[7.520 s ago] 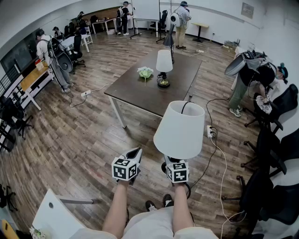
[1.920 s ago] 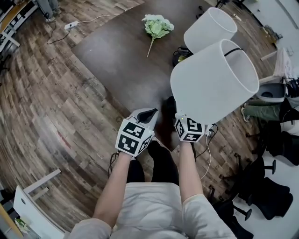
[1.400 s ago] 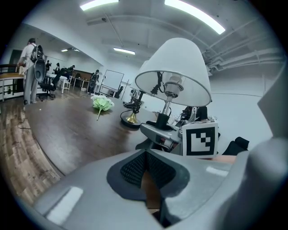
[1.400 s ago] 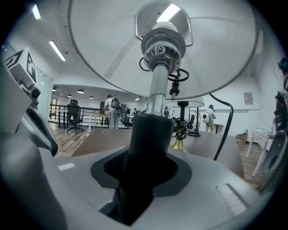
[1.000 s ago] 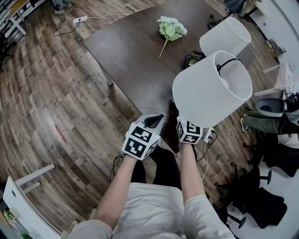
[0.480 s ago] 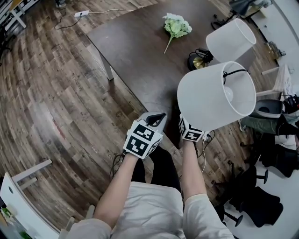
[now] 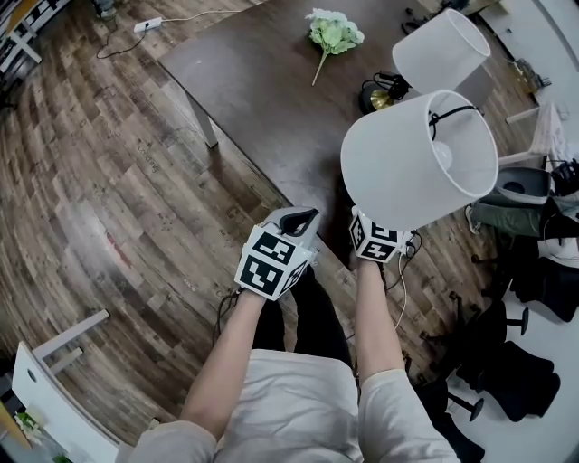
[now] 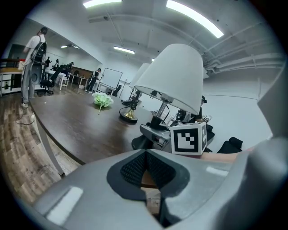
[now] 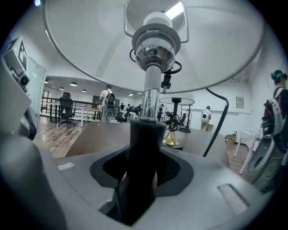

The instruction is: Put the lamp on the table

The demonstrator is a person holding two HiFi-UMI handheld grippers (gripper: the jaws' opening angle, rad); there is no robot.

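My right gripper (image 7: pixel 366 224) is shut on the black stem of a lamp (image 9: pixel 143 148), whose big white shade (image 7: pixel 418 161) tilts over the near corner of the dark brown table (image 7: pixel 262 99). In the right gripper view the chrome neck and bulb socket (image 9: pixel 155 42) rise from between the jaws into the shade. My left gripper (image 7: pixel 294 221) hangs beside it at the table's near edge, shut with nothing in it. In the left gripper view the lamp's shade (image 8: pixel 173 76) stands just right of my closed jaws.
A second lamp with a white shade (image 7: pixel 441 51) and brass base (image 7: pixel 380 92) stands on the table's right side. A bunch of pale flowers (image 7: pixel 333 34) lies at the far end. Cables and a power strip (image 7: pixel 145 24) run over the wooden floor. Chairs (image 7: pixel 516 380) crowd the right.
The held lamp has moved a little forward and up over the table's near corner across the last second. The left gripper stayed shut beside it.
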